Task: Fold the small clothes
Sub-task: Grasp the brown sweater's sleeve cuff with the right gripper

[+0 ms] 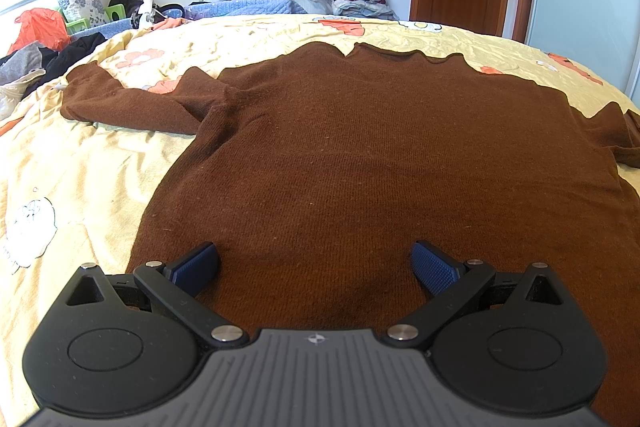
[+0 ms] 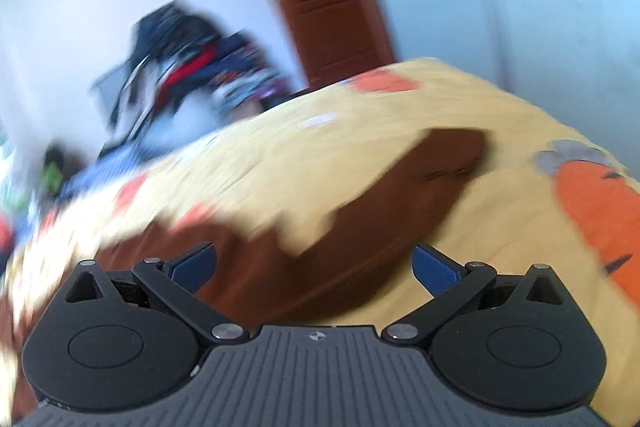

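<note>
The left gripper (image 1: 315,267) had its blue-padded fingers (image 1: 196,265) spread wide, holding nothing, poised over the near edge of the brown sweater (image 1: 360,155). The sweater lay flat ahead of them on the yellow bedspread (image 1: 80,163), one sleeve stretched off to their left. The right gripper (image 2: 315,267), in a blurred view, also had fingers (image 2: 434,271) wide apart and empty, with a sweater sleeve (image 2: 404,195) running ahead between them.
</note>
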Demonstrator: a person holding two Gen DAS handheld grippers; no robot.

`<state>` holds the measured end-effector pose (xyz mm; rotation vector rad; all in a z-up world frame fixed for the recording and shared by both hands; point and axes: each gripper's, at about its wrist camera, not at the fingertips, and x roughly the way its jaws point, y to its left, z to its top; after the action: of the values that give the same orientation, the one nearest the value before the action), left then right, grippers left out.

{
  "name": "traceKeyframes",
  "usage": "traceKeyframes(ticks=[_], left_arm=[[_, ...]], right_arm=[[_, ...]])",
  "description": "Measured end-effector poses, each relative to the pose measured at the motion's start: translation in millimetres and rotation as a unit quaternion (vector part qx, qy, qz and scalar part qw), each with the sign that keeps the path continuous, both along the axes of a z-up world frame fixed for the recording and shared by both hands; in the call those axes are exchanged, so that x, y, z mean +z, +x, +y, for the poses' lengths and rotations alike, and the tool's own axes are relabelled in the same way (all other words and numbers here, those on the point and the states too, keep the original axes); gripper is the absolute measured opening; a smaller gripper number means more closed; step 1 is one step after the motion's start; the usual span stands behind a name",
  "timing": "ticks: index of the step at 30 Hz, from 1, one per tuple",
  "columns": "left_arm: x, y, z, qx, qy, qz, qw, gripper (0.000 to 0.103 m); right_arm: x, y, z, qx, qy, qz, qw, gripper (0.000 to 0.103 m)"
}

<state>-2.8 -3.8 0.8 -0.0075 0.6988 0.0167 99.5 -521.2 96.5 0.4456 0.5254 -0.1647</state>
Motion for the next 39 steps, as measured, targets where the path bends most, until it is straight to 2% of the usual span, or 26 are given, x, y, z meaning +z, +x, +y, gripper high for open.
traceKeyframes(ticks=[3,5,9,11,13,15,16,17,18,19,20,25,30,33,36,39], left_arm=[[0.0,0.0,0.0,0.0,0.0,0.0,1.0,0.103],[-0.1,-0.2,0.0,0.0,0.0,0.0,1.0,0.103],[0.0,0.1,0.0,0.0,0.0,0.0,1.0,0.103],[-0.1,-0.2,0.1,0.0,0.0,0.0,1.0,0.103],[-0.1,-0.2,0.1,0.0,0.0,0.0,1.0,0.103],[0.0,0.0,0.0,0.0,0.0,0.0,1.0,0.103],[-0.1,-0.2,0.0,0.0,0.0,0.0,1.0,0.103],[-0.1,-0.1,0.0,0.0,0.0,0.0,1.0,0.103],[-0.1,-0.1,-0.1,0.0,0.0,0.0,1.0,0.103],[-0.1,-0.2,-0.1,0.0,0.0,0.0,1.0,0.103],[-0.1,-0.1,-0.1,0.0,0.0,0.0,1.0,0.103],[0.0,0.3,-0.4,0.0,0.0,0.0,1.0,0.103],[0.0,0.1,-0.5,0.0,0.0,0.0,1.0,0.103],[0.0,0.2,-0.5,0.0,0.0,0.0,1.0,0.103],[0.0,0.2,-0.6,0.0,0.0,0.0,1.0,0.103],[-0.1,0.0,-0.5,0.0,0.001,0.0,1.0,0.103]], right_arm=[[-12.1,27.0,-67.6,-0.067,0.024,0.021,0.997,0.1],[-19.9,44.1,-95.9,-0.082,0.025,0.047,0.995,0.091],[-29.1,69.5,-113.8,-0.053,0.033,0.074,0.995,0.087],[-34.8,83.4,-125.0,-0.054,0.068,0.074,0.993,0.08],[-36.4,94.2,-132.6,-0.069,0.079,0.08,0.991,0.072],[-39.7,103.3,-137.2,-0.081,0.09,0.088,0.989,0.069],[-41.4,104.4,-138.6,-0.079,0.1,0.09,0.988,0.06],[-42.2,105.9,-140.6,-0.078,0.107,0.096,0.987,0.046],[-44.6,108.3,-140.1,-0.079,0.108,0.104,0.986,0.039],[-44.2,107.4,-138.8,-0.084,0.105,0.108,0.985,0.027],[-44.7,107.3,-139.1,-0.087,0.102,0.107,0.985,0.021],[-39.2,103.2,-137.2,-0.097,0.1,0.085,0.987,0.018],[-14.3,83.8,-128.2,-0.095,0.118,0.047,0.987,0.018],[0.5,69.7,-123.9,-0.085,0.154,0.01,0.984,0.018],[17.9,50.5,-110.4,-0.067,0.212,-0.049,0.974,0.019],[32.7,38.3,-66.6,-0.007,0.253,-0.093,0.963,0.019]])
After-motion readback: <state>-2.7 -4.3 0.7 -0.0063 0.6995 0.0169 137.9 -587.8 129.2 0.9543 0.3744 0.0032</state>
